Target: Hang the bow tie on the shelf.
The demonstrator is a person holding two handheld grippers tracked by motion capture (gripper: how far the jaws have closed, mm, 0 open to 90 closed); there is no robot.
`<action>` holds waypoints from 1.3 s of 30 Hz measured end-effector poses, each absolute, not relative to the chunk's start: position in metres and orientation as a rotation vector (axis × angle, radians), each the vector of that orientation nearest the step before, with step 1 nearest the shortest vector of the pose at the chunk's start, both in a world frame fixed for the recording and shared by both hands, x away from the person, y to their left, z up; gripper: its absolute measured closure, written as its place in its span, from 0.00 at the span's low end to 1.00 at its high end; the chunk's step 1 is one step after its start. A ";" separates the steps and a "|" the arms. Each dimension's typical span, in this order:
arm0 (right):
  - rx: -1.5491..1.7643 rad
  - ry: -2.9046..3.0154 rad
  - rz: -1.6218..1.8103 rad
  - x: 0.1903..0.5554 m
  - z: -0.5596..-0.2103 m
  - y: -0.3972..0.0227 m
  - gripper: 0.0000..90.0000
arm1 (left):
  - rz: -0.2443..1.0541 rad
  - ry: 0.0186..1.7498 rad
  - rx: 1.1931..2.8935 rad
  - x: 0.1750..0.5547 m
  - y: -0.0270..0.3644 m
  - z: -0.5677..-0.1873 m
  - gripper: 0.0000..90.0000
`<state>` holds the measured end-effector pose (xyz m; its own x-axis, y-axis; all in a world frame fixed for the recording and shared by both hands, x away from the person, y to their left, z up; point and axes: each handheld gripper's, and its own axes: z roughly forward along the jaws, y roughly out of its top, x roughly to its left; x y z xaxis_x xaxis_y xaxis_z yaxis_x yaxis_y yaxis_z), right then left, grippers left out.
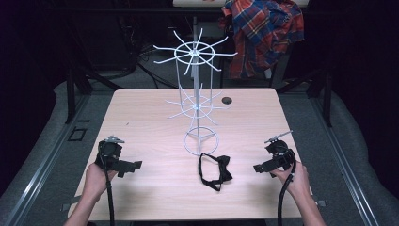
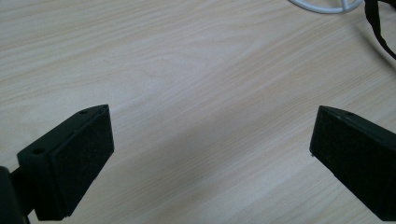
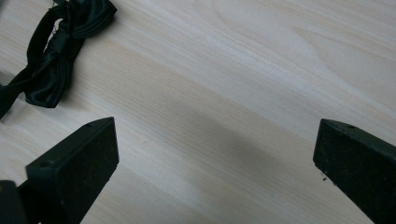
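A black bow tie (image 1: 220, 168) with its strap looped lies on the wooden table just in front of the base ring of a white wire rack (image 1: 195, 101). The rack stands upright at the table's middle with two tiers of radiating hooks. My left gripper (image 1: 132, 166) rests low at the front left, open, with bare wood between its jaws (image 2: 210, 140). My right gripper (image 1: 259, 167) sits at the front right, open and empty (image 3: 217, 154). The bow tie (image 3: 58, 56) lies beyond my right gripper, at the upper left of its view. The strap (image 2: 378, 28) and the rack's base ring (image 2: 322, 5) cross the left gripper view's top right.
A round dark hole (image 1: 227, 100) sits in the table (image 1: 141, 113) to the right of the rack. A plaid shirt (image 1: 266, 33) hangs behind the table at the back right. Grey floor and metal rails flank the table on both sides.
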<state>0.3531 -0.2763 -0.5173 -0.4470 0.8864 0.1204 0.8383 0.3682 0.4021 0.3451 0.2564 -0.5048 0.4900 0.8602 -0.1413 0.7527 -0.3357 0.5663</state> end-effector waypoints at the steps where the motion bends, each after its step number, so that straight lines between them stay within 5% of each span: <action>1: 1.584 2.504 0.626 0.353 -0.517 -0.276 0.00 | 0.249 1.321 2.165 0.345 0.255 -0.505 0.00; 32: 1.465 2.685 0.651 0.367 -0.523 -0.199 0.00 | 0.262 1.280 2.180 0.344 0.253 -0.502 0.00; 39: 1.453 2.682 0.668 0.368 -0.526 -0.185 0.09 | 0.273 1.281 2.184 0.344 0.252 -0.502 0.00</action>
<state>0.3681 -0.1848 -0.5259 -0.5667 0.8033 0.1833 0.7954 0.4753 0.3761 0.3438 0.2522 -0.5025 0.5162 0.8489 -0.1138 0.7288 -0.3655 0.5790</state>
